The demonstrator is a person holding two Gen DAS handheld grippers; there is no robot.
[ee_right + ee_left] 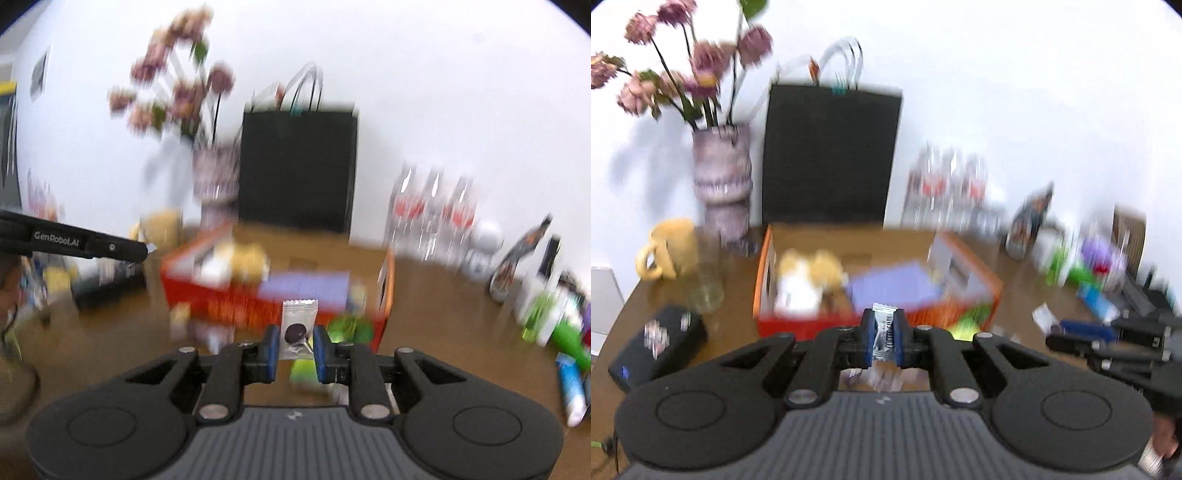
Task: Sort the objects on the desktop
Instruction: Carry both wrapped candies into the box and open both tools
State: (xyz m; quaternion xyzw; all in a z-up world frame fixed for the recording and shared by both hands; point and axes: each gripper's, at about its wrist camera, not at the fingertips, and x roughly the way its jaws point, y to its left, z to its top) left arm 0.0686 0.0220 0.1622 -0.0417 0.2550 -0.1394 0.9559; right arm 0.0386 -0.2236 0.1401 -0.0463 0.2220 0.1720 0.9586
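Observation:
My left gripper (882, 338) is shut on a small silver snack sachet (883, 328), held just in front of the orange cardboard box (975, 269). My right gripper (294, 341) is shut on a white snack packet with a dark cookie picture (297, 328), held above the brown table in front of the same box (243, 302). The box holds a purple card (894, 288) and a yellow and white soft toy (809, 273). The left gripper shows at the left of the right wrist view (146, 249). Both views are blurred by motion.
A black paper bag (831, 155) stands behind the box. A vase of pink flowers (722, 181), a yellow mug (670, 249) and a glass (707, 284) stand at the left. Clear bottles (432, 214) line the wall. Green, blue and purple items (565, 336) clutter the right.

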